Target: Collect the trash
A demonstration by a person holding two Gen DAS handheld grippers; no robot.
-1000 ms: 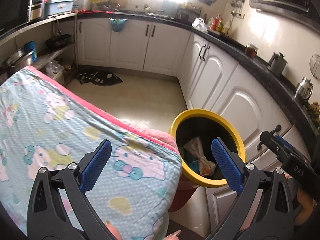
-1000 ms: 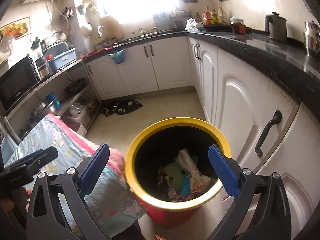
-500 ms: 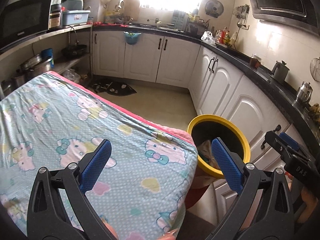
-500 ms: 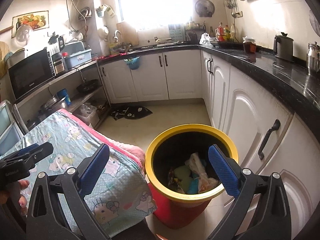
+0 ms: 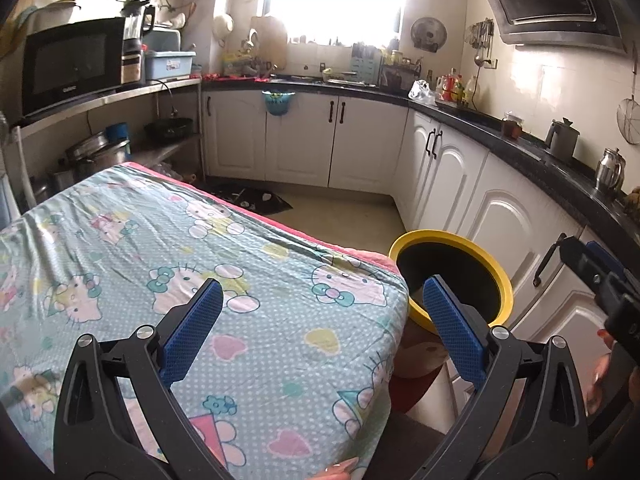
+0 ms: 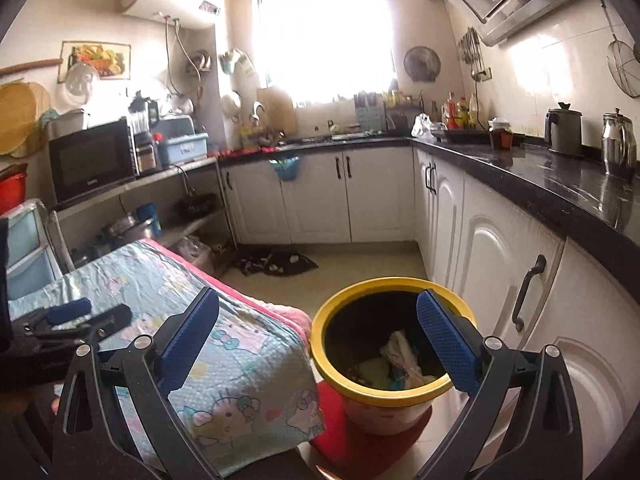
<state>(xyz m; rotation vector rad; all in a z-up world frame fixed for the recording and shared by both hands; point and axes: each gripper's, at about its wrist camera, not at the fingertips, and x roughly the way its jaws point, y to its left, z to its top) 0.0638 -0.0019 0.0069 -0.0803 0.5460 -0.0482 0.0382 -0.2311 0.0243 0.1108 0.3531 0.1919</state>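
Note:
A yellow-rimmed bin [image 6: 390,390] stands on the floor beside the table, with crumpled wrappers and paper trash [image 6: 400,358] inside. The left wrist view shows the same bin [image 5: 502,280] at the table's right corner, its inside dark. My left gripper [image 5: 322,302] hangs open over the cartoon-print tablecloth [image 5: 180,248], nothing between its blue pads. My right gripper [image 6: 318,318] is open too, held above the gap between table corner and bin, and empty. The left gripper [image 6: 68,320] appears low on the left in the right wrist view; the right gripper [image 5: 596,276] shows at the right edge of the left wrist view.
White cabinets [image 6: 480,240] under a black counter [image 6: 560,184] run along the right and back walls. A kettle [image 6: 564,132] and steel pot [image 6: 618,148] stand on the counter. A dark mat [image 6: 276,264] lies on the floor. Shelves with a microwave [image 5: 72,64] line the left.
Both grippers have risen and tilted up, so more of the kitchen and tablecloth shows and the bin sits lower and smaller. Both stayed open and empty.

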